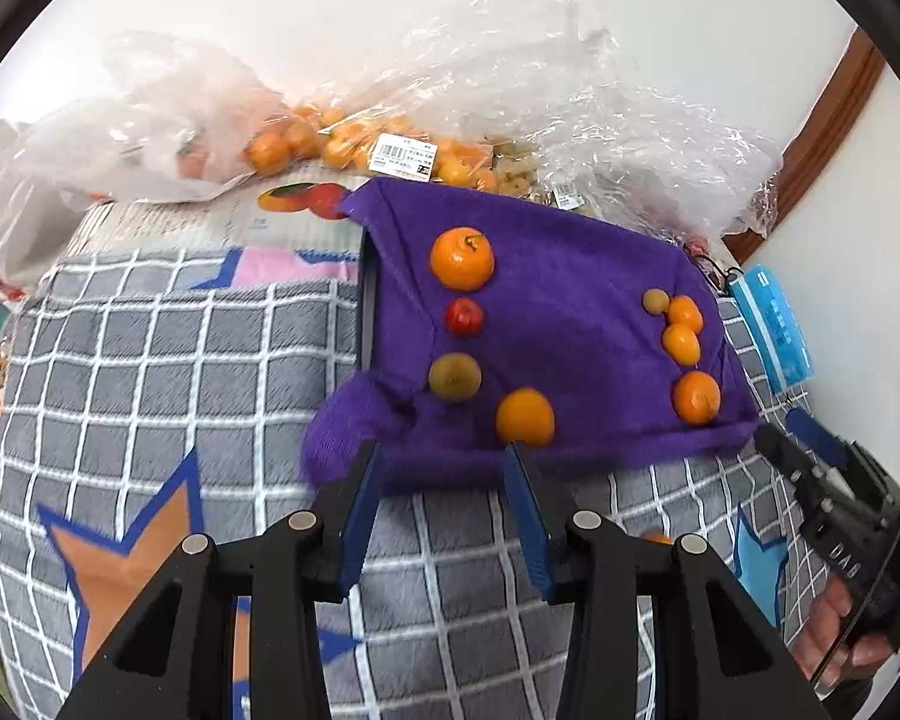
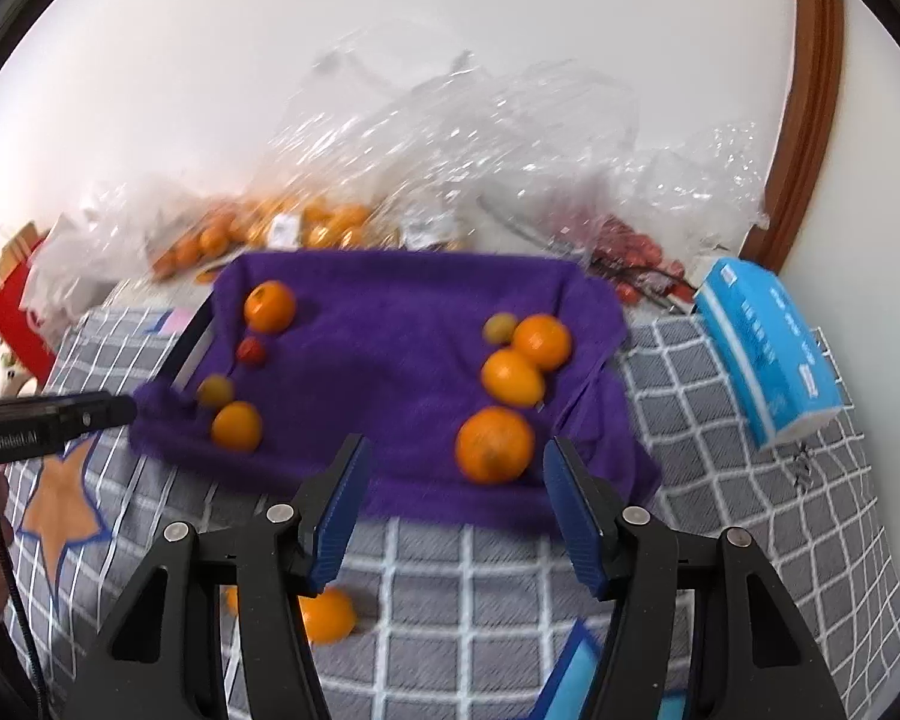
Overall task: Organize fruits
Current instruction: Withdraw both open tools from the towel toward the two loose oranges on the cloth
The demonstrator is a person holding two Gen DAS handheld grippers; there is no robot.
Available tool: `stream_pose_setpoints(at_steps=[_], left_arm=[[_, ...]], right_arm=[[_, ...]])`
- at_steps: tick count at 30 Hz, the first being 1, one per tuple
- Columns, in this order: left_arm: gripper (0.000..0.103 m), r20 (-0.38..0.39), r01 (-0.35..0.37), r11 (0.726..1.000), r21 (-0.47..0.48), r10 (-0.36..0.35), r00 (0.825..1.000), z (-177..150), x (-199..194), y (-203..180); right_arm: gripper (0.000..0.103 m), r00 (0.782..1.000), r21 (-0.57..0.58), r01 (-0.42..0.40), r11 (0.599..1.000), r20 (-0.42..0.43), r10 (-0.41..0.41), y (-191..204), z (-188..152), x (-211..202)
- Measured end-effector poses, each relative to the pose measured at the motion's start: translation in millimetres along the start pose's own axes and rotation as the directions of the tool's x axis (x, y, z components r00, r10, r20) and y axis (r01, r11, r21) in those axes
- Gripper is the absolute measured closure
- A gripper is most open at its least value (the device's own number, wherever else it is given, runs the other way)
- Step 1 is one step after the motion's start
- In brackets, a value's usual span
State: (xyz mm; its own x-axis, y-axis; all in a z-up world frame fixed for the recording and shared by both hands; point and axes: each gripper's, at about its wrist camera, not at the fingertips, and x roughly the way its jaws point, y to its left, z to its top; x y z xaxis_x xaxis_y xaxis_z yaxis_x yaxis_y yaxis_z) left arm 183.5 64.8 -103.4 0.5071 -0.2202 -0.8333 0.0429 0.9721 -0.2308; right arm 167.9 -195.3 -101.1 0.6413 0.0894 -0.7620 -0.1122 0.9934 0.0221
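A purple towel (image 1: 558, 300) (image 2: 390, 360) lies over a tray on the checked blanket. On its left side sit a large orange (image 1: 462, 258), a small red fruit (image 1: 464, 317), a green-brown fruit (image 1: 455, 377) and an orange (image 1: 525, 417). On its right side sit a small green fruit (image 1: 655, 301) and three oranges (image 1: 681, 343), the nearest orange (image 2: 495, 445) largest. My left gripper (image 1: 444, 456) is open and empty at the towel's near edge. My right gripper (image 2: 456, 450) is open and empty, just before that nearest orange. One orange (image 2: 327, 615) lies on the blanket below it.
Clear plastic bags of oranges (image 1: 342, 144) and red fruit (image 2: 630, 252) lie behind the towel by the white wall. A blue tissue pack (image 2: 768, 342) lies at the right. The checked blanket (image 1: 180, 372) covers the surface. A red box (image 2: 12, 306) stands at the far left.
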Motion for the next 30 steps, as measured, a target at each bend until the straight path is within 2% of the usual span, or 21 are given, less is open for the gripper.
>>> stream_pose_setpoints(at_steps=[3, 13, 21, 30], left_arm=[[0.064, 0.008, 0.001, 1.000, -0.003, -0.001, 1.000, -11, -9, 3], [0.064, 0.007, -0.017, 1.000, -0.010, 0.017, 1.000, -44, -15, 10], [0.064, -0.028, -0.036, 0.999, -0.024, 0.035, 0.999, -63, -2, 16], [0.064, -0.040, -0.068, 0.996, -0.056, 0.066, 0.997, -73, 9, 22]], right_arm=[[0.054, 0.999, -0.008, -0.025, 1.000, -0.022, 0.025, 11, -14, -3], [0.054, 0.994, -0.025, -0.068, 0.997, -0.088, 0.066, 35, -57, 4], [0.054, 0.991, -0.030, -0.076, 0.997, -0.115, 0.072, 37, -71, 17], [0.054, 0.989, -0.037, -0.103, 0.994, -0.114, 0.098, 37, -69, 23]])
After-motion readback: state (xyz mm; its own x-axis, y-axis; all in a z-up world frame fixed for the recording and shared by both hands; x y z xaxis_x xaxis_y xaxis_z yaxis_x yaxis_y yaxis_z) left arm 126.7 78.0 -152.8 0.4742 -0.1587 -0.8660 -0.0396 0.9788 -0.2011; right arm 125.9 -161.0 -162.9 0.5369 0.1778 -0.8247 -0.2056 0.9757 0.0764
